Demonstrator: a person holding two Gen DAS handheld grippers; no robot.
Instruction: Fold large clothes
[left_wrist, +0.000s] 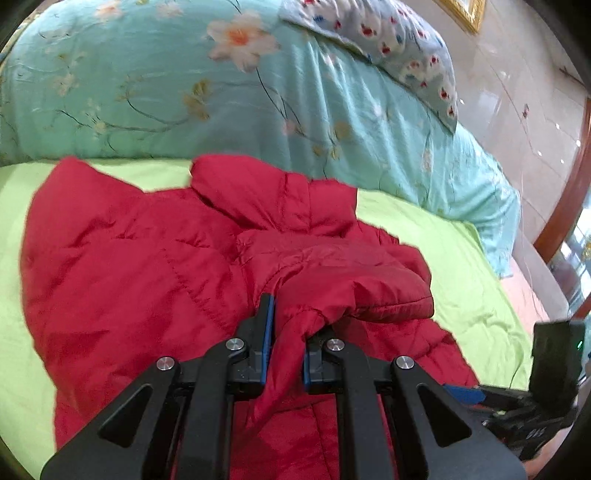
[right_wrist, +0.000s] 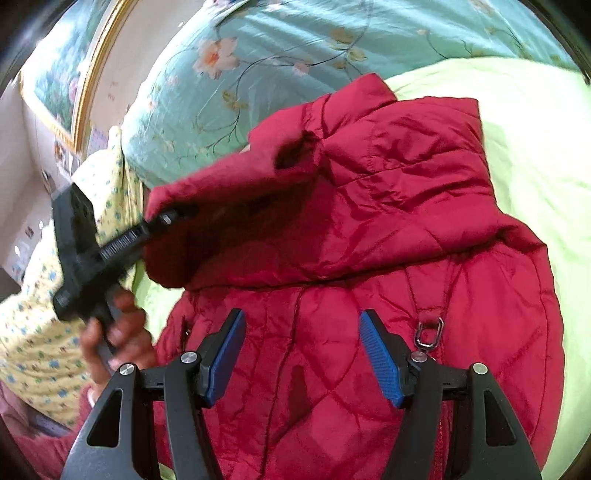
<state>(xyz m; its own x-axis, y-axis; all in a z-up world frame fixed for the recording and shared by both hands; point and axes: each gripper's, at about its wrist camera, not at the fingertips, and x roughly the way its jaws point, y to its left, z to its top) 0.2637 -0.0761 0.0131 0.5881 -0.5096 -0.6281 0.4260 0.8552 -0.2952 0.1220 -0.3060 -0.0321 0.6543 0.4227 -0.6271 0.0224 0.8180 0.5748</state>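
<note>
A red quilted jacket (left_wrist: 147, 258) lies spread on the lime-green sheet (left_wrist: 461, 280). My left gripper (left_wrist: 290, 321) is shut on a bunched fold of its sleeve, and the fabric hides the right fingertip. The sleeve (right_wrist: 229, 184) is lifted and drawn across the jacket's body. In the right wrist view the left gripper (right_wrist: 173, 216) shows at the left, its tips buried in the sleeve end, with a hand (right_wrist: 122, 332) on its handle. My right gripper (right_wrist: 303, 332) hovers open over the jacket's (right_wrist: 406, 221) lower front, with nothing between its blue pads (right_wrist: 380, 358). A metal ring (right_wrist: 428, 332) sits beside the right pad.
A rolled teal floral quilt (left_wrist: 184, 81) lies along the far side of the bed, with a flowered pillow (left_wrist: 399, 44) on top. Tiled floor (left_wrist: 517, 110) and a wooden frame (left_wrist: 569, 199) lie beyond the bed's right edge. A yellow flowered sleeve (right_wrist: 37, 332) is at the left.
</note>
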